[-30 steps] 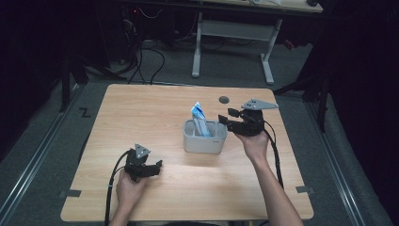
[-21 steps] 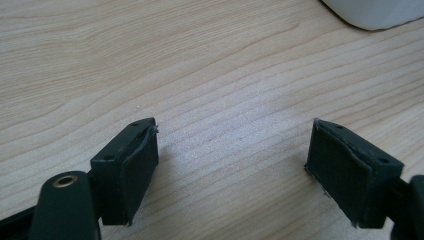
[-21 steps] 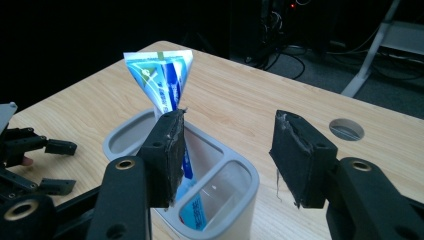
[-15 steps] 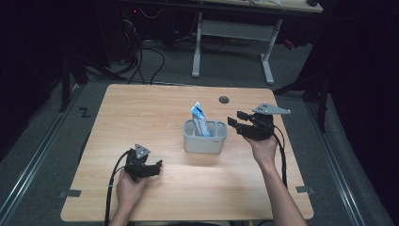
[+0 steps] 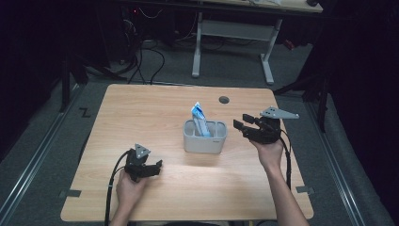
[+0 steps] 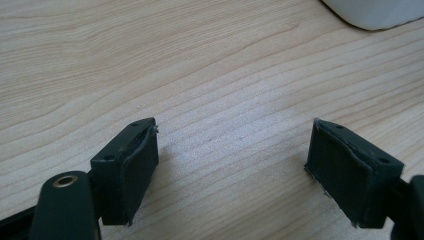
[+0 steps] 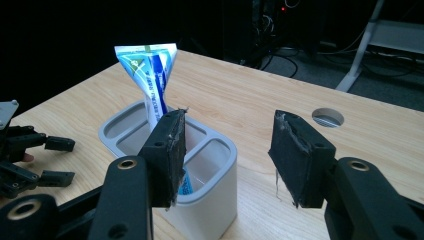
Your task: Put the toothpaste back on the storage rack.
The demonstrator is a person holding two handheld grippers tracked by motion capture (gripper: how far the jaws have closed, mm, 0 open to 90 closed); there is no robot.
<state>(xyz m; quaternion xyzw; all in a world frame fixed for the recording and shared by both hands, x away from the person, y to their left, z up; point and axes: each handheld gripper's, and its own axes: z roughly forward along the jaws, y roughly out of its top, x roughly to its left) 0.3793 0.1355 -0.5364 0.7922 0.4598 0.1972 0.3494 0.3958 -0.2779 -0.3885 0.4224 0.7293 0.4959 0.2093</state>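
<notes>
Pale wood-grain counter [image 5: 155, 117], rectangular with rounded corners and a round grommet hole [image 5: 224, 100] near its far edge. At centre stands a light grey plastic holder [image 5: 204, 137], smooth-walled, with rounded corners and several open compartments. In it stands a toothpaste tube [image 5: 199, 119], white and blue, glossy, its flat crimped end up. The tube's long axis runs close to upright, leaning slightly away from my right side; its crimp [image 7: 145, 52] flares wide and tapers downward into the holder.

My right claw [image 5: 241, 124] is held just beside the holder on its right, clear of it, pointing toward it. Its jaws are spread with nothing between them; in the right claw view the rubber pads [image 7: 295, 150] are matt black, worn and frayed at the edges. My left claw [image 5: 157, 165] lies low at the counter's near left, well apart from the holder; its jaws are spread wide over bare wood, ribbed black pads [image 6: 137, 165] facing each other.

The tube's lower part and cap are hidden inside the holder and behind my right claw's near jaw. In the left claw view the holder [image 6: 372, 12] is cut off at the top edge. The tube's print is too small to read.
</notes>
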